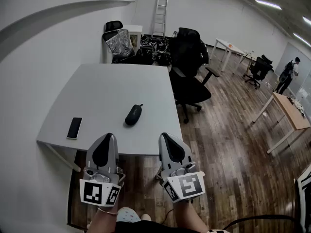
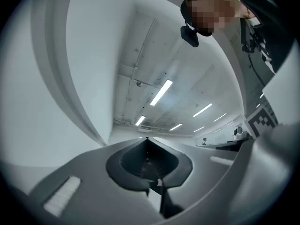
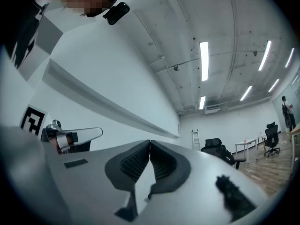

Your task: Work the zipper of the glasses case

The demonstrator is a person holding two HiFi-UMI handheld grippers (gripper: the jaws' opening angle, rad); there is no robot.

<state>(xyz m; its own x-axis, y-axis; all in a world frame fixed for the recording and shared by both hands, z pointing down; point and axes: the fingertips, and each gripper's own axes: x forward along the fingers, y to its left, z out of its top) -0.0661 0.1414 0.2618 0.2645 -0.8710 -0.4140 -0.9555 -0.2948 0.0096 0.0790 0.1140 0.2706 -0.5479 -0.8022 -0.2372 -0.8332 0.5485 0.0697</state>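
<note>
The black glasses case (image 1: 133, 114) lies on the white table (image 1: 107, 89), a little right of its middle, with a short pull tab sticking up at its far end. Both grippers hover in front of the table's near edge and point slightly upward, short of the case. My left gripper (image 1: 109, 136) is shut with nothing between its jaws; its tips meet in the left gripper view (image 2: 146, 138). Beside it, my right gripper (image 1: 163, 136) is shut and empty too, tips touching (image 3: 150, 142). Neither gripper view shows the case.
A dark phone (image 1: 74, 127) lies near the table's front left corner. A black office chair (image 1: 189, 67) stands by the table's right side. Bags and clutter (image 1: 141, 50) and a ladder (image 1: 161, 13) are at the back. Wooden desks (image 1: 289, 113) and a person (image 1: 290, 74) are far right.
</note>
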